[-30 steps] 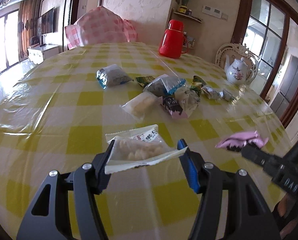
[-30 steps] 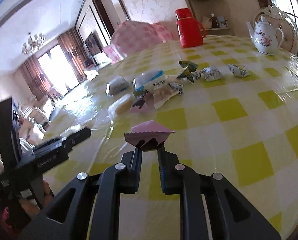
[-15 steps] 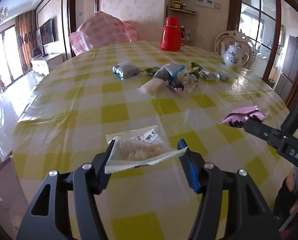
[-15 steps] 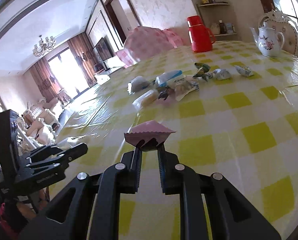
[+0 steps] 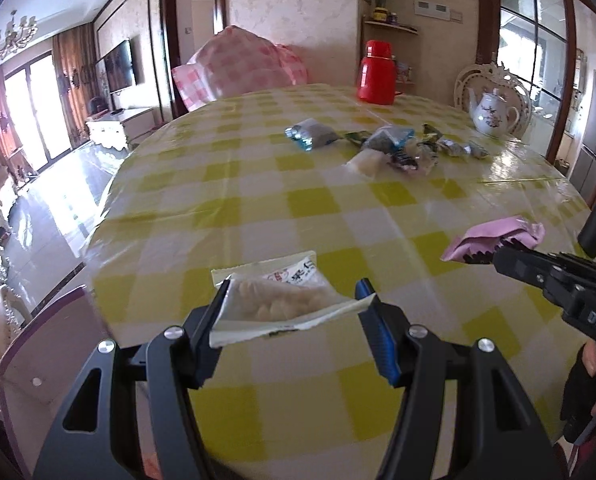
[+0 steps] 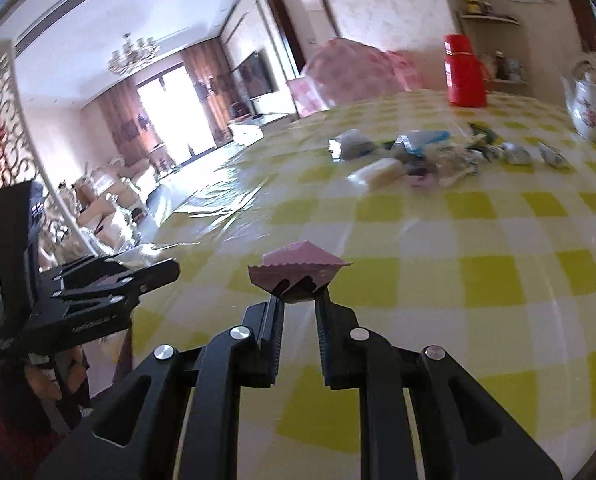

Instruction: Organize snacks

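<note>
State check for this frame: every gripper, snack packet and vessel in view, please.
left gripper: shut on white snack packet, held above table.
right gripper: shut on pink packet, lifted.
snack pile: loose on table.
red thermos: upright, capped.
teapot: upright, lidded.

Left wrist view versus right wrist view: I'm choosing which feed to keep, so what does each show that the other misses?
Only the left wrist view shows the clear packet held in the left gripper, and a purple chair back. Only the right wrist view shows the right gripper head-on, pinching the pink packet. Both show the snack pile, red thermos and teapot.
</note>
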The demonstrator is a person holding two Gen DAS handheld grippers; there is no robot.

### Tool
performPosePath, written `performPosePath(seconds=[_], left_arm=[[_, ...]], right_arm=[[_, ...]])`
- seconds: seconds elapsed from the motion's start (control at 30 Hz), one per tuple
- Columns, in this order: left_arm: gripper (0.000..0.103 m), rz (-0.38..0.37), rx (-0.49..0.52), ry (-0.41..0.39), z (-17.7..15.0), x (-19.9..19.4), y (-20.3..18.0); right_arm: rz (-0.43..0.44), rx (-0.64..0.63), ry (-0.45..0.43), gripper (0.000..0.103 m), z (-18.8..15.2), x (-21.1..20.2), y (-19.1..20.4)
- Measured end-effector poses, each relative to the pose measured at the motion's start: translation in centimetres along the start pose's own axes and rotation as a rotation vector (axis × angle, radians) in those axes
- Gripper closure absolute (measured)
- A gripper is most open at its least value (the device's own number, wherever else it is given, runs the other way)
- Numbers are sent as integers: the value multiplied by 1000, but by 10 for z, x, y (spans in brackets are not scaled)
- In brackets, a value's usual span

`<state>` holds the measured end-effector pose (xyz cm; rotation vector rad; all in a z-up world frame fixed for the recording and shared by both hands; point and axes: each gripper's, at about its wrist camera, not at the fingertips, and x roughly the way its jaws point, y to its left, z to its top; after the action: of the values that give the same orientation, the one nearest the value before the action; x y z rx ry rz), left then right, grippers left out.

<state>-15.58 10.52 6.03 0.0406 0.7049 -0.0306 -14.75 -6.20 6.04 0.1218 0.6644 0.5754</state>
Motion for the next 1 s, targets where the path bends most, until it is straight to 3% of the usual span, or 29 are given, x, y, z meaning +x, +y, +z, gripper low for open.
performPosePath(seconds=[0.53,0.73,1.0], left_arm=[[41,121,-67,31,-19,-25,96],[41,158,-24,80,-24,-35,124],[41,258,4,165,-37,-47,168]], right_arm=[[157,-206,76,87,-16,24,116],[281,-325,117,87,-24,30,174],[383,-472,181,87,-51,39,234]])
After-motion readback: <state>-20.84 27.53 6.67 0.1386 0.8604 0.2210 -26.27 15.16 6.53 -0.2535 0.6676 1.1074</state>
